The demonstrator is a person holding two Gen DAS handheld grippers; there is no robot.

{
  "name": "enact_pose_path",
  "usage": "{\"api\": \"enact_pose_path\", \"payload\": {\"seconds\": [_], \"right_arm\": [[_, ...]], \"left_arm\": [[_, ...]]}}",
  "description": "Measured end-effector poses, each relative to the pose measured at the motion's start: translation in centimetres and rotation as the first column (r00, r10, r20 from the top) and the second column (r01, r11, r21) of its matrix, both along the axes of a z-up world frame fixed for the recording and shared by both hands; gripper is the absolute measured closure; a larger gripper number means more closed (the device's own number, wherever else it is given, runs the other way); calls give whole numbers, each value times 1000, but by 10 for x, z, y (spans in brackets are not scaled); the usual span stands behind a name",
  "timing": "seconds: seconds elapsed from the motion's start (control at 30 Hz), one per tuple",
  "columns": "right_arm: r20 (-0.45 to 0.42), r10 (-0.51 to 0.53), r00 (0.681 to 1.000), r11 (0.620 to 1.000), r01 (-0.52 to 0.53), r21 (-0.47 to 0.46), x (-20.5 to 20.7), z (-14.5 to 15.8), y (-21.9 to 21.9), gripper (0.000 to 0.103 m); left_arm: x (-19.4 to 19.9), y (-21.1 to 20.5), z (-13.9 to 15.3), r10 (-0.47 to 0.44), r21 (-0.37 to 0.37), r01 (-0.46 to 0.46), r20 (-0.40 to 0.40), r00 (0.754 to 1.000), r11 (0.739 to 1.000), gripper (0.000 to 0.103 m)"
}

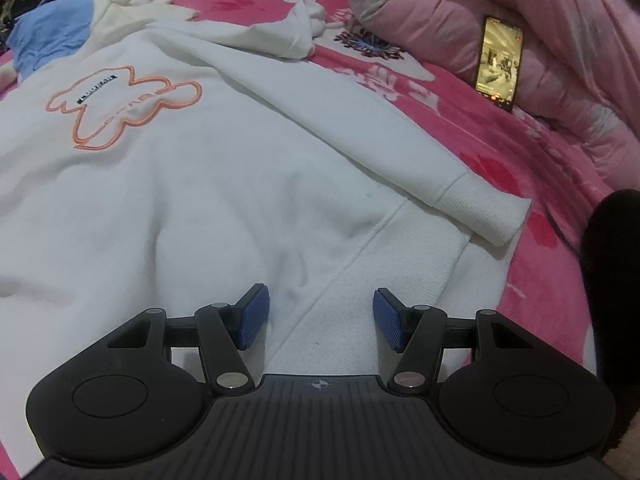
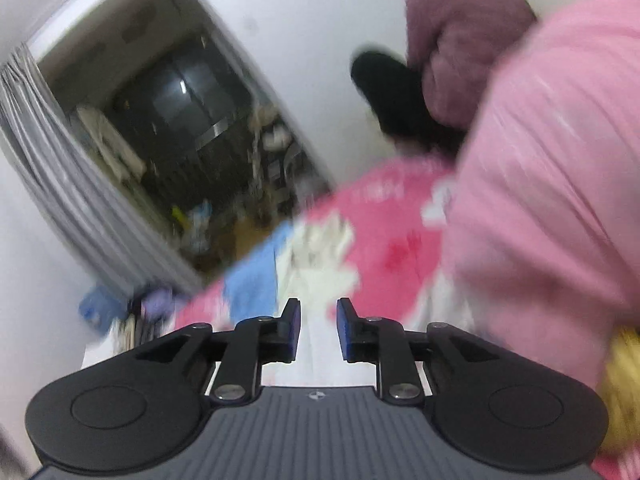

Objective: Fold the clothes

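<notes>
A white sweatshirt [image 1: 180,160] with an orange bear outline [image 1: 124,104] lies spread on the pink bed cover [image 1: 520,280]. Its right sleeve [image 1: 360,132] is folded diagonally across the body, and the ribbed cuff [image 1: 488,212] rests near the hem. My left gripper [image 1: 320,312] hovers open just over the hem, blue pads apart with nothing between them. The right wrist view is blurred and tilted. There my right gripper [image 2: 318,320] is off the cloth, its jaws a narrow gap apart and empty, with white cloth [image 2: 316,256] beyond them.
A light blue garment [image 1: 48,44] lies at the sweatshirt's far left. A lit phone [image 1: 500,62] leans on a bunched pink quilt [image 1: 480,8] at the right. A dark shape [image 1: 616,280] fills the right edge. The right wrist view shows a grey curtain [image 2: 60,168] and dark opening [image 2: 180,140].
</notes>
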State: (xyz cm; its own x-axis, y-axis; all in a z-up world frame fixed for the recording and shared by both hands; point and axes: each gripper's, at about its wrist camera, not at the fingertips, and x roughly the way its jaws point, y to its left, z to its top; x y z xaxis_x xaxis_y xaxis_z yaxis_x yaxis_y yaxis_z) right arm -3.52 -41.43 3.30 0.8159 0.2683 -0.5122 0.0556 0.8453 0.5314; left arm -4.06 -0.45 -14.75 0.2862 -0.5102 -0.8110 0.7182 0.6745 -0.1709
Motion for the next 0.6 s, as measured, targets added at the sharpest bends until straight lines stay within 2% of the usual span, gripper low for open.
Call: {"api": "enact_pose_path", "payload": {"seconds": [0.07, 0.17, 0.2, 0.27, 0.3, 0.4, 0.53, 0.6], "right_arm": [[-105, 62, 992, 997, -66, -32, -21, -18, 15, 76], [-247, 169, 954, 972, -204, -120, -49, -51, 52, 75], [-284, 210, 936, 948, -266, -175, -61, -63, 73, 75], [-348, 290, 891, 870, -398, -292, -86, -87, 116, 75], [-375, 330, 866, 811, -463, -357, -94, -97, 135, 75], [-462, 412, 785, 586, -617, -525, -113, -126, 184, 77], [-543, 435, 719, 312, -686, -658, -125, -158, 222, 78], [-579, 423, 697, 195, -694, -694, -126, -178, 230, 78]], "left_arm": [[-5, -3, 5, -11, 10, 10, 23, 1000, 1000, 45], [-17, -10, 12, -69, 30, 67, 69, 995, 997, 45], [-21, -14, 13, -92, 47, 88, 90, 992, 995, 44], [-29, -20, 15, -137, 81, 127, 128, 982, 989, 44], [-32, -22, 16, -153, 94, 141, 138, 979, 986, 44], [-38, -26, 19, -193, 110, 176, 162, 968, 978, 44], [-46, -27, 27, -269, 72, 260, 160, 950, 963, 45], [-50, -33, 23, -305, 78, 296, 166, 938, 952, 45]]}}
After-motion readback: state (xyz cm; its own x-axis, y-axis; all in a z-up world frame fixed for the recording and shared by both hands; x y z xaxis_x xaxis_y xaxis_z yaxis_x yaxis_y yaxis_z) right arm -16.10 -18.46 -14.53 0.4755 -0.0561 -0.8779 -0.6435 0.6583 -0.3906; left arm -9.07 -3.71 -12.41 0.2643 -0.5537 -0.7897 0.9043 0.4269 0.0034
